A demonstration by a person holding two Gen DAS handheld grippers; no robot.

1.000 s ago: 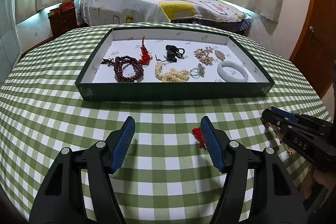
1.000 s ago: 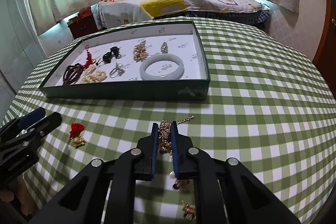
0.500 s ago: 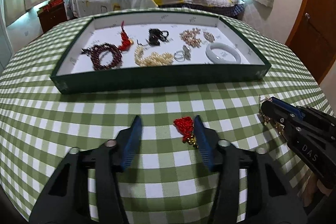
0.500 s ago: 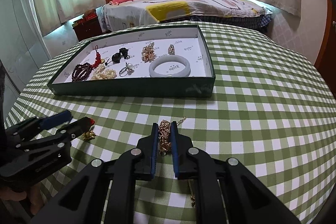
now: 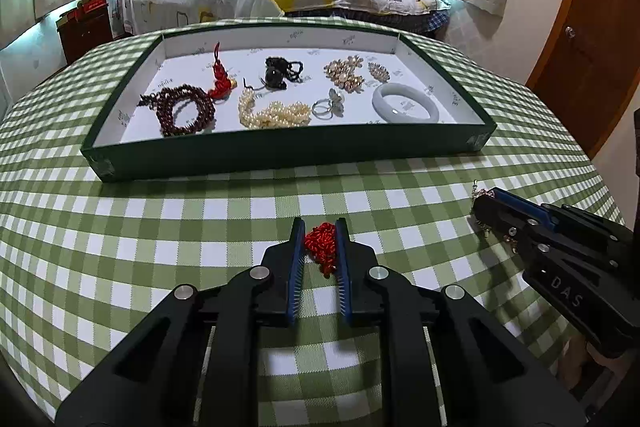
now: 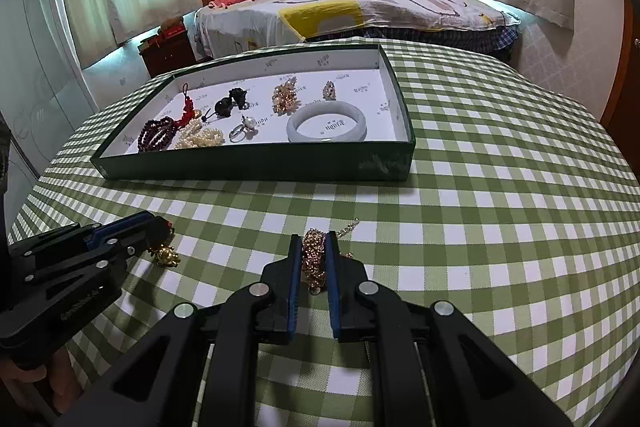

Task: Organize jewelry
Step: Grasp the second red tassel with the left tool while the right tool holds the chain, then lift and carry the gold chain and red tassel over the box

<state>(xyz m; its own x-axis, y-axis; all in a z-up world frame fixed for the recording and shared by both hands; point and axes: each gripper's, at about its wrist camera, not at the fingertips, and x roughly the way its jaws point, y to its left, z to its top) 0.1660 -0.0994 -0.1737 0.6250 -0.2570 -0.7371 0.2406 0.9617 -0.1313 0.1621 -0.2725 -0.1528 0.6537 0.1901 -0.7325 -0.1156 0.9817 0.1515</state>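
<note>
A red knotted charm (image 5: 322,247) lies on the green checked tablecloth. My left gripper (image 5: 319,227) is closing on it, and both blue pads press its sides. From the right wrist view, the left gripper (image 6: 160,227) shows the charm's gold end (image 6: 164,255) hanging out below it. My right gripper (image 6: 313,241) is shut on a gold bead chain (image 6: 313,261) just above the cloth, with part of the chain trailing right. The right gripper (image 5: 482,201) also shows at the right edge of the left wrist view. A green tray (image 5: 280,151) with a white floor stands beyond both grippers.
The tray holds a dark red bead bracelet (image 5: 184,109), a second red charm (image 5: 219,83), a pearl strand (image 5: 276,115), a black piece (image 5: 276,75), a ring (image 5: 328,105), gold brooches (image 5: 346,75) and a white bangle (image 5: 404,103). A bed stands behind the round table, a wooden door at right.
The left gripper's jaws have come together from wide apart onto the red charm, which first lay against the right finger. The right gripper has kept still with the gold chain.
</note>
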